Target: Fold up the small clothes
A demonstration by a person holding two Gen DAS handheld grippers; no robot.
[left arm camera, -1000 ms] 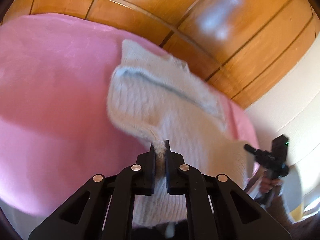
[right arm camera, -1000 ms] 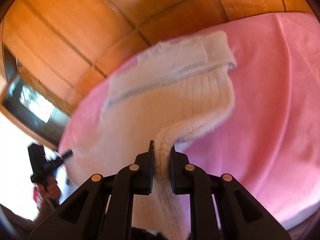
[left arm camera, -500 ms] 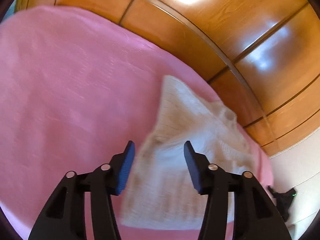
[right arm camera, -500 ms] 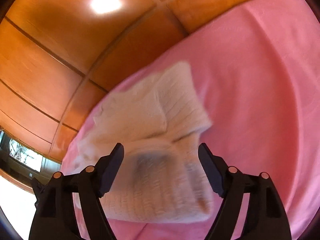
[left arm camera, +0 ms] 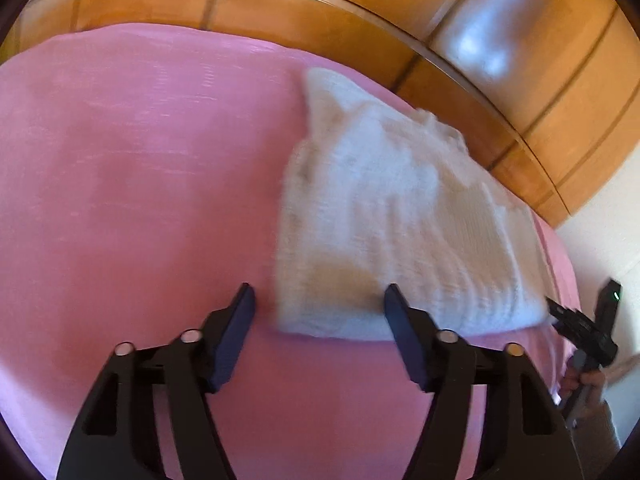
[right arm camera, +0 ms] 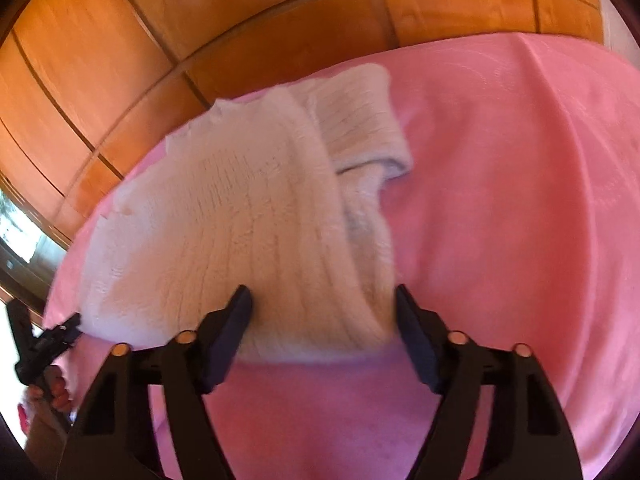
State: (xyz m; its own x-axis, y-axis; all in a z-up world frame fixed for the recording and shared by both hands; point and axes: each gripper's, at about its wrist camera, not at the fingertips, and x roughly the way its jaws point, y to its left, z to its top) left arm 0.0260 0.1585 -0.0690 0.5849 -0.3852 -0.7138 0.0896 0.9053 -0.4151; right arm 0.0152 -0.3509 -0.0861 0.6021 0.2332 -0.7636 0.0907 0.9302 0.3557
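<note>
A small cream knitted sweater (left arm camera: 400,224) lies folded on the pink bedcover (left arm camera: 120,200). My left gripper (left arm camera: 320,308) is open and empty, hovering over the sweater's near left corner. In the right wrist view the sweater (right arm camera: 240,224) lies with one part folded over, a sleeve (right arm camera: 360,128) showing at the far right. My right gripper (right arm camera: 324,308) is open and empty, its fingers either side of the sweater's near right edge. Each gripper shows small at the edge of the other's view: the right one (left arm camera: 580,324), the left one (right arm camera: 44,344).
A wooden panelled headboard (left arm camera: 360,20) runs along the far side of the bed. A white wall (left arm camera: 608,200) stands at the right in the left wrist view. A dark window or screen (right arm camera: 16,240) is at the far left in the right wrist view.
Both grippers let go of the sweater and opened. The lifted edge has dropped onto the far part, so the sweater now lies folded. Both grippers have pulled back a little.
</note>
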